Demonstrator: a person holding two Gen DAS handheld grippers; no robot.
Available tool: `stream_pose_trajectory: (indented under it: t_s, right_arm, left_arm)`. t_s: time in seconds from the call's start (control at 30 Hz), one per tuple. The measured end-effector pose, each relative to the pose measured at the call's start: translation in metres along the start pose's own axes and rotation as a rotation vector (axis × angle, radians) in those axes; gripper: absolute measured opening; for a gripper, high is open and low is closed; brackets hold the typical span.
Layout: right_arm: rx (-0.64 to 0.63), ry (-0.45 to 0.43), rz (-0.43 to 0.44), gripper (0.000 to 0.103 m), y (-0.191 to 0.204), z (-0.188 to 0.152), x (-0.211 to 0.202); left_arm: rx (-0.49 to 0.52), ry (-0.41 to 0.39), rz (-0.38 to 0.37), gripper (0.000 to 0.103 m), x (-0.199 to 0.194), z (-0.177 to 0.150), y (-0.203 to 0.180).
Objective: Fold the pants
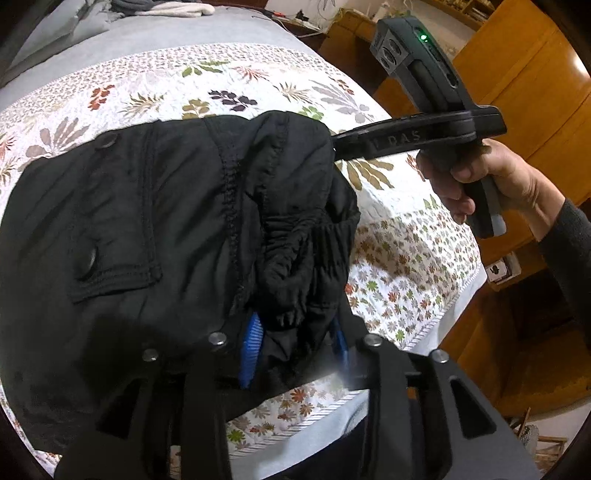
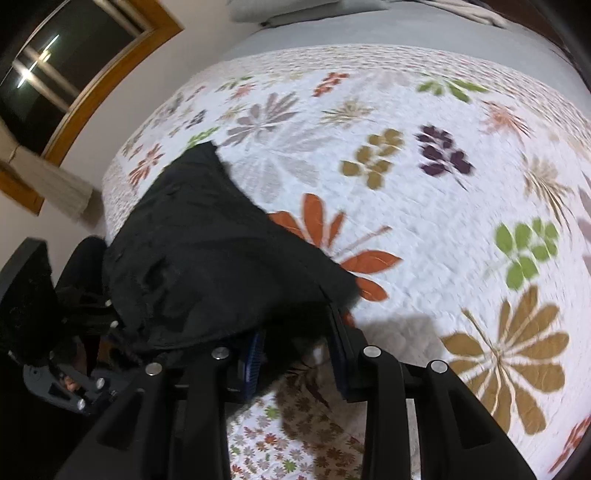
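Note:
Black pants [image 1: 155, 229] lie bunched on a floral bedspread [image 1: 229, 81], waistband end toward me. My left gripper [image 1: 295, 332] is shut on the gathered elastic waistband, cloth filling the gap between its blue pads [image 1: 251, 339]. The right gripper [image 1: 343, 147] reaches in from the right, held by a hand, its fingers shut on the far edge of the waistband. In the right wrist view the pants [image 2: 207, 266] drape over the right gripper [image 2: 295, 332], hiding its fingertips; the left gripper's body [image 2: 74, 384] shows at the lower left.
The bedspread [image 2: 424, 221] stretches far and right. A grey sheet with pillows [image 1: 162, 9] lies at the head of the bed. Wooden furniture [image 1: 524, 74] stands right of the bed. A window [image 2: 66, 66] is on the wall left.

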State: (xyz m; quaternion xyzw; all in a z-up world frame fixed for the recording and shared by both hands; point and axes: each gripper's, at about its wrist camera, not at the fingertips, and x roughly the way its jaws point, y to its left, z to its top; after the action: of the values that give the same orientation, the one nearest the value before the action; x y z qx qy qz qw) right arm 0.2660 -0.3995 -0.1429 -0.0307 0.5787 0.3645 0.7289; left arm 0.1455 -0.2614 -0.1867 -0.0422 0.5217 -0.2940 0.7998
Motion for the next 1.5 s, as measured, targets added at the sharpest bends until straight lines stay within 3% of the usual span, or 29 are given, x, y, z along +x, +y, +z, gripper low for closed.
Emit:
stream_pose_trajectory:
  t_s: [0.17,0.37,0.47,0.6,0.7,0.8,0.97,1.13,1.27,1.37,1.43,1.5]
  right_arm:
    - [0.091,-0.082,-0.021,0.033,-0.015,-0.016,-0.014]
    - [0.158,-0.246,-0.039,0.033,-0.009,-0.029,-0.063]
    - [0.102,-0.300,-0.003,0.033,0.028,-0.035,-0.078]
    - [-0.017,-0.263,0.028,0.033,0.088,-0.041,-0.058]
    - [-0.067,-0.228,0.063,0.033,0.118,-0.049,-0.035]
    - [-0.089,-0.180,0.072,0.033,0.132,-0.059,-0.011]
    - [-0.056,-0.129,0.047,0.031,0.121,-0.080,0.005]
    - [-0.009,-0.148,0.061,0.024,0.106,-0.092,0.011]
    - [0.013,-0.152,0.066,0.022,0.099,-0.099,0.018]
    - [0.067,-0.147,0.087,0.027,0.097,-0.089,0.003]
    - [0.058,-0.201,0.043,0.037,0.099,-0.079,-0.016]
    - [0.109,-0.263,0.017,0.038,0.089,-0.062,-0.030]
  left_arm:
    - [-0.009,0.006,-0.056,0.066,0.004,-0.005,-0.003]
    - [-0.018,0.005,-0.107,0.076,-0.002,-0.011,-0.002]
    - [-0.040,-0.018,-0.145,0.082,-0.024,-0.016,0.006]
    - [-0.064,-0.086,-0.135,0.084,-0.064,-0.022,0.034]
    - [-0.078,-0.156,-0.065,0.088,-0.088,-0.019,0.066]
    - [-0.121,-0.165,0.010,0.088,-0.094,-0.013,0.101]
    - [-0.156,-0.134,0.052,0.088,-0.080,-0.016,0.139]
    - [-0.083,-0.120,0.078,0.089,-0.063,-0.025,0.138]
    - [-0.082,-0.120,0.053,0.089,-0.059,-0.030,0.143]
    - [-0.106,-0.124,0.031,0.089,-0.067,-0.029,0.146]
    - [-0.131,-0.149,0.007,0.089,-0.077,-0.026,0.152]
    - [-0.135,-0.167,0.014,0.090,-0.083,-0.025,0.157]
